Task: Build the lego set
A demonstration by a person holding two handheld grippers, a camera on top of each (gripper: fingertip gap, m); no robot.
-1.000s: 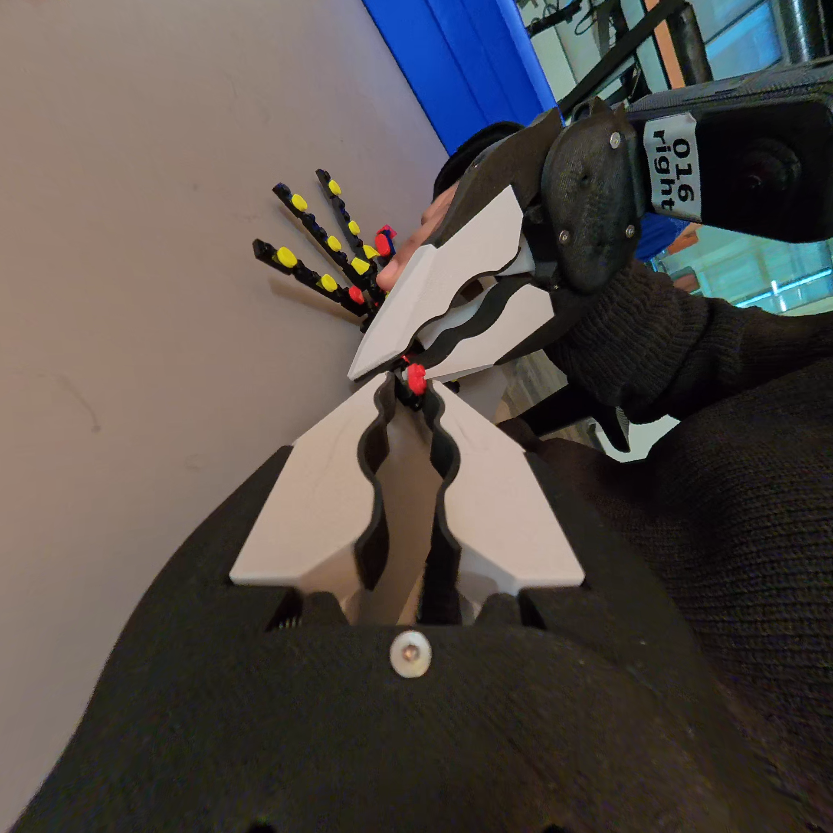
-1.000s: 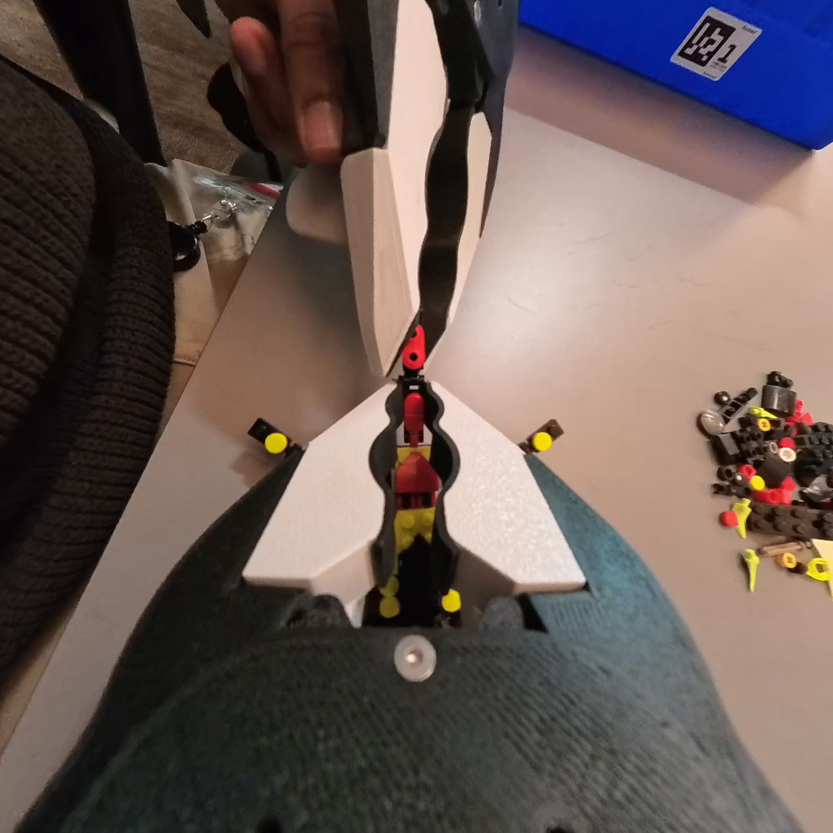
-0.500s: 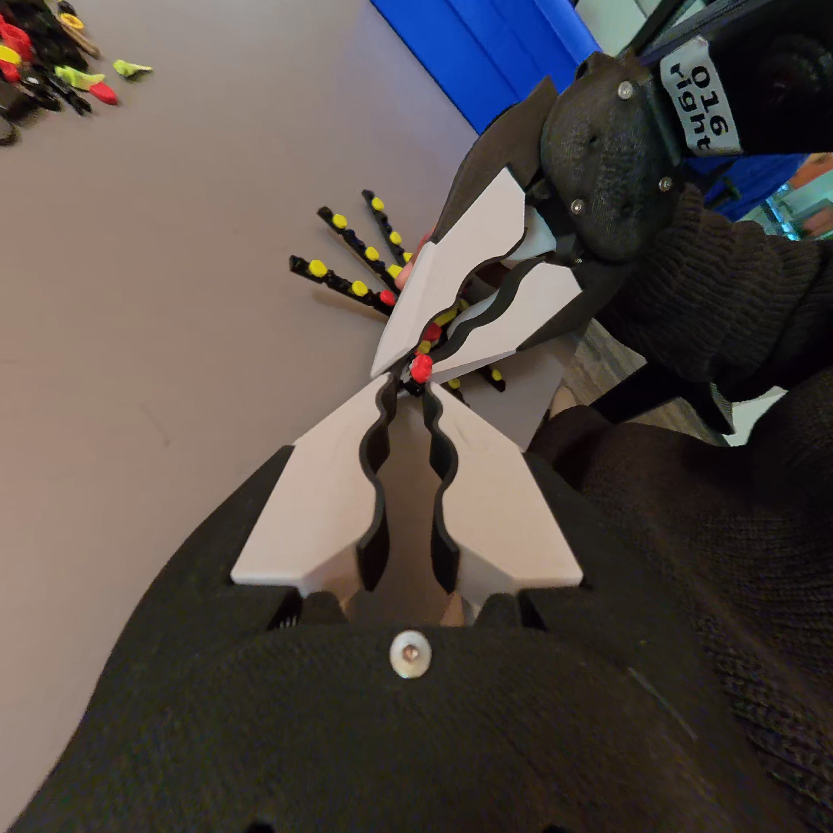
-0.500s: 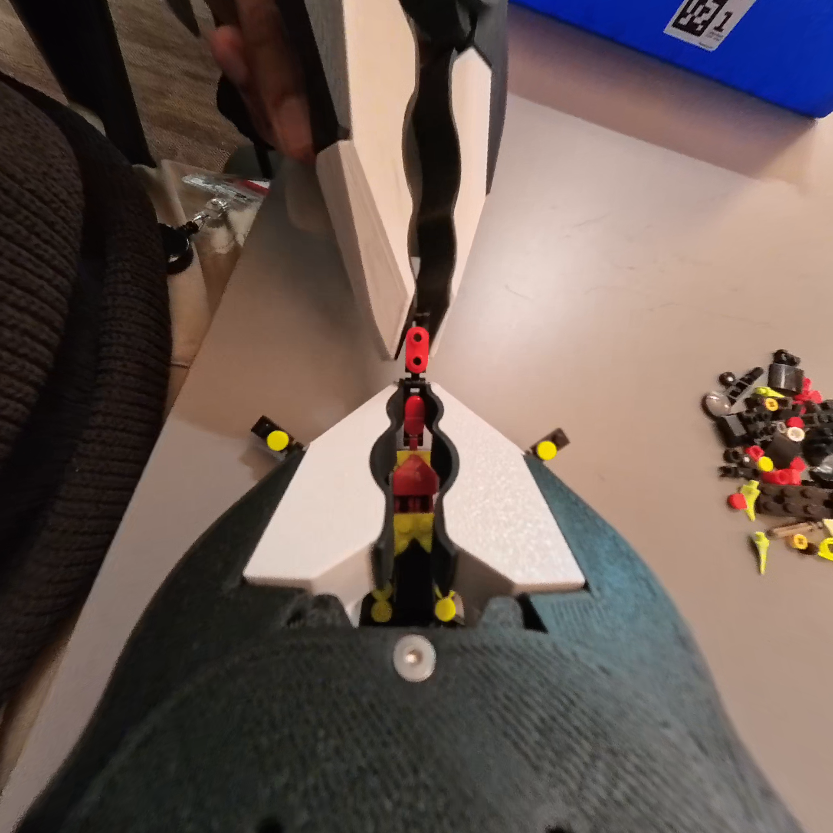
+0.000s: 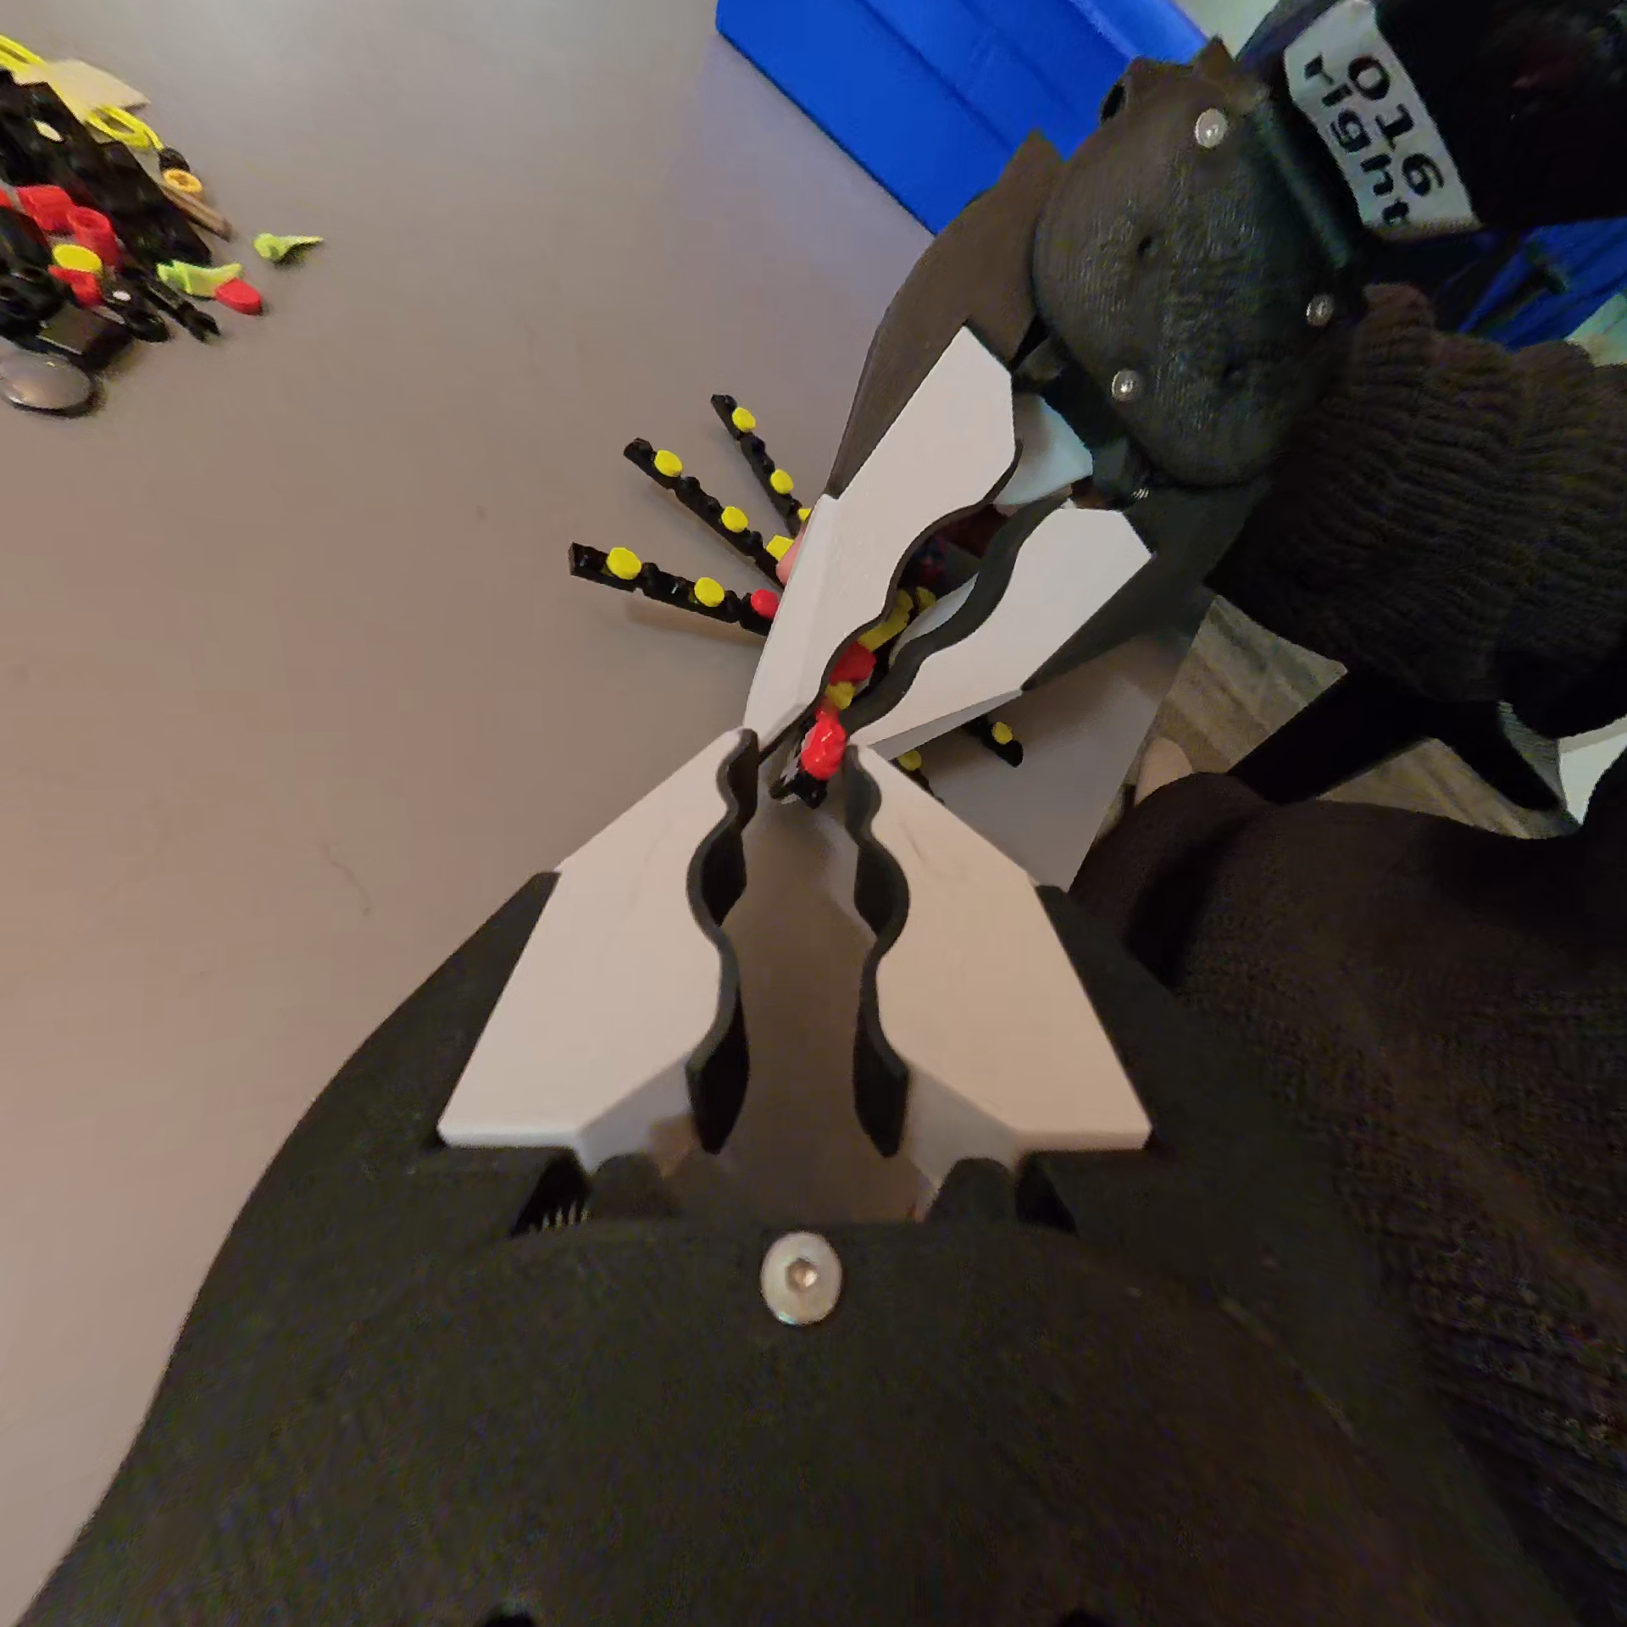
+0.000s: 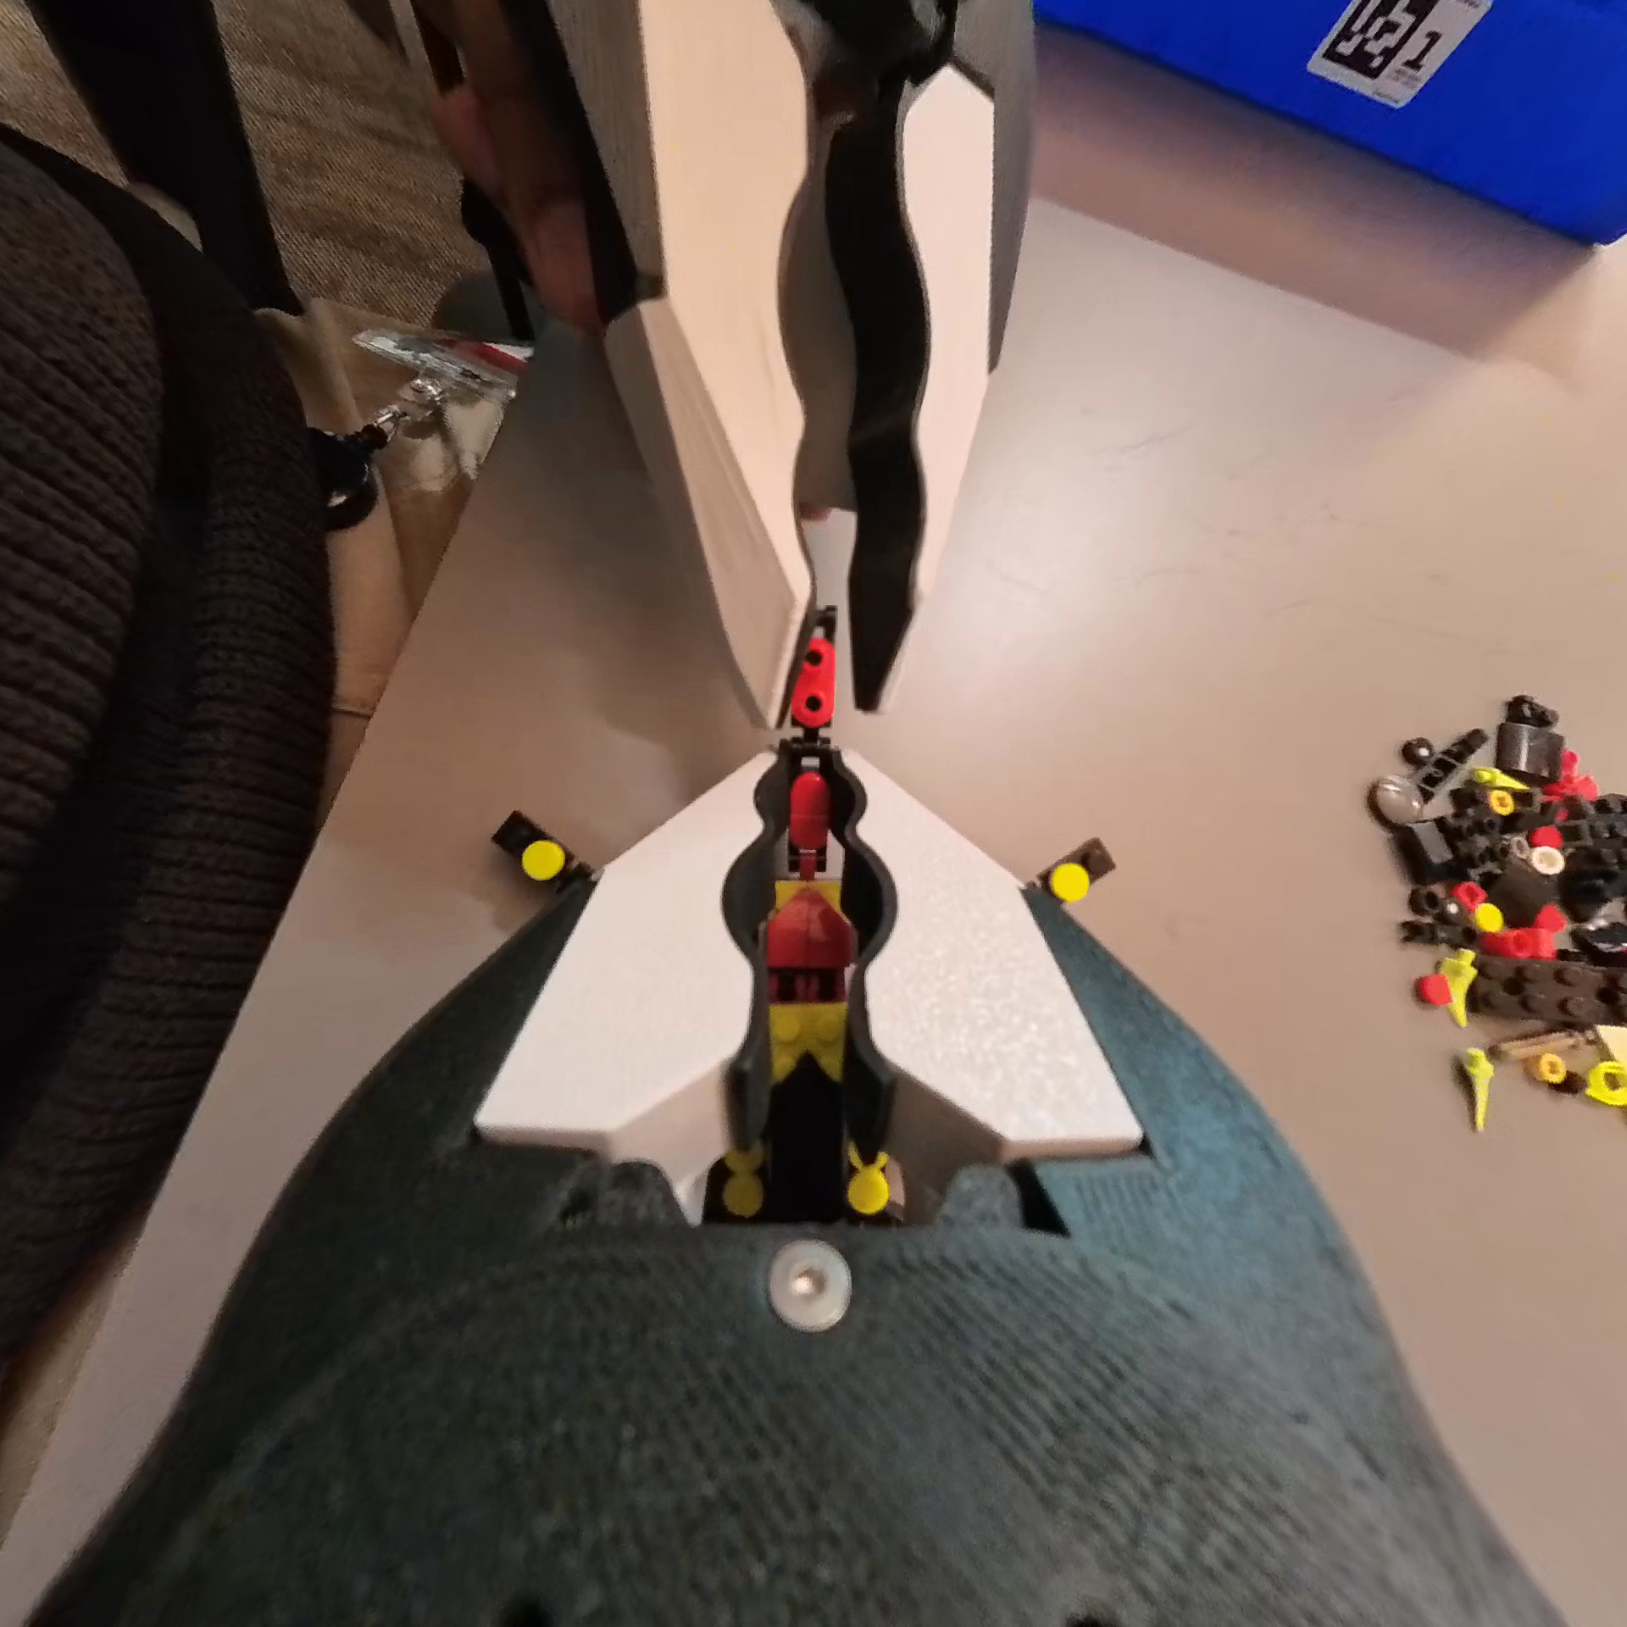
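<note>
My right gripper [image 6: 810, 757] is shut on a small brick model [image 6: 806, 968] of black, yellow and red pieces, held low over the grey table [image 6: 1188, 528]. The model's black legs with yellow studs [image 5: 669, 581] fan out beyond the jaws. A small red piece with two holes [image 6: 814, 687] sits at the model's front tip. My left gripper [image 5: 799, 768] meets it tip to tip, its fingers slightly parted around that piece with small gaps showing. The left gripper also shows from above in the right wrist view [image 6: 823, 704].
A pile of loose black, red and yellow pieces [image 6: 1514, 907] lies on the table, also seen in the left wrist view [image 5: 88, 264]. A blue bin [image 6: 1409, 106] stands at the back. The table edge and a person's dark knitted sleeve [image 5: 1409, 528] are close by. Only a small space, under 4 cm, lies between the two pairs of fingers.
My left gripper's fingers have spread a little wider around the red piece. The red piece has straightened in line with the model's front. Both grippers tilted slightly over the table.
</note>
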